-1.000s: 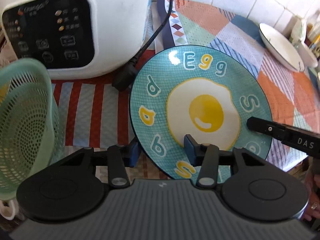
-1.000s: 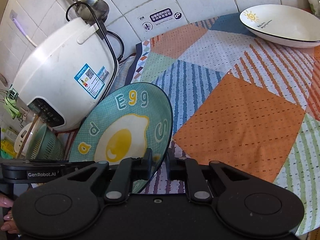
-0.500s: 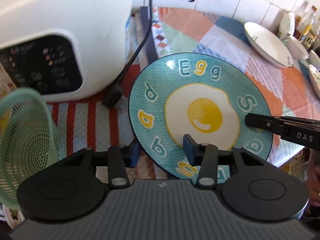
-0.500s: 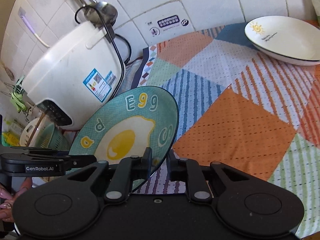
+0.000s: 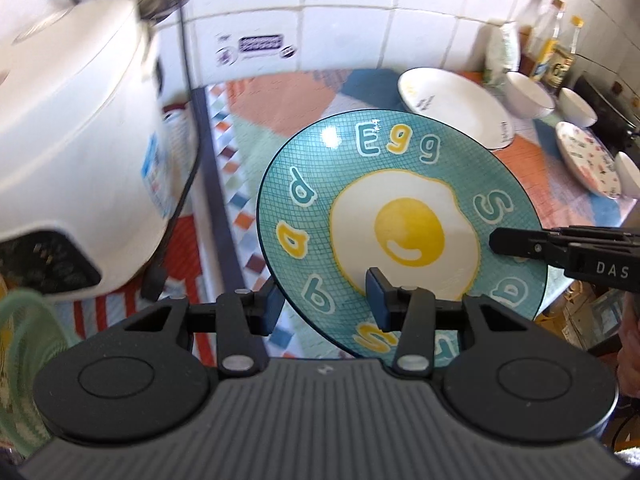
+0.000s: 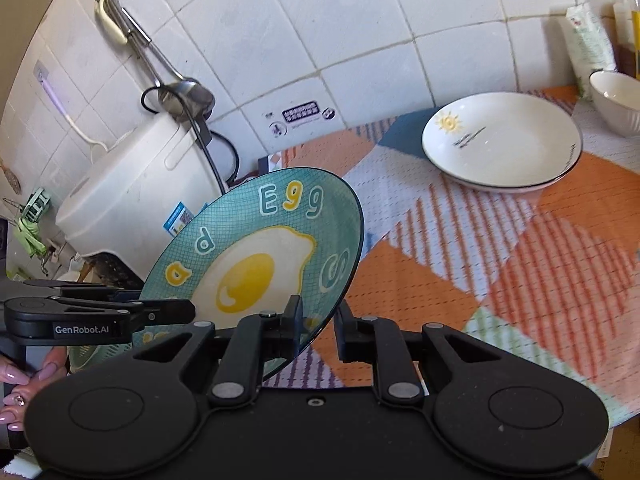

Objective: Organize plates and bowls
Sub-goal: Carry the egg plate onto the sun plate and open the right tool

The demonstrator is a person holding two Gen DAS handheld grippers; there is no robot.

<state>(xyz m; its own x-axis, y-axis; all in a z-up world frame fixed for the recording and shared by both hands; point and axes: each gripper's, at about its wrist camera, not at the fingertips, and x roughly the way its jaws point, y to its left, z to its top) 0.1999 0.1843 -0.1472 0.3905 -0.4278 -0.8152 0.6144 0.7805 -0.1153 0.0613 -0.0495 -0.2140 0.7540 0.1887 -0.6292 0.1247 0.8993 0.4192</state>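
A teal plate with a fried-egg picture point(image 5: 404, 228) is held in the air above the patterned tablecloth, tilted. My left gripper point(image 5: 324, 300) is shut on its near rim. My right gripper point(image 6: 318, 326) is shut on its right rim; the plate also shows in the right wrist view point(image 6: 256, 264). The right gripper's finger point(image 5: 560, 246) enters the left wrist view from the right. A white plate with a sun mark point(image 6: 504, 144) sits on the cloth at the back right, also in the left wrist view point(image 5: 452, 106).
A white rice cooker point(image 5: 76, 152) with a black cord stands at the left. A green mesh basket point(image 5: 24, 360) is at lower left. White bowls point(image 5: 528, 94), a floral plate point(image 5: 588, 158) and bottles point(image 5: 556, 52) stand far right. Tiled wall behind.
Both grippers have lifted the egg plate higher and toward the right; the rice cooker and basket have dropped back to the left and more of the dishes at the right show.
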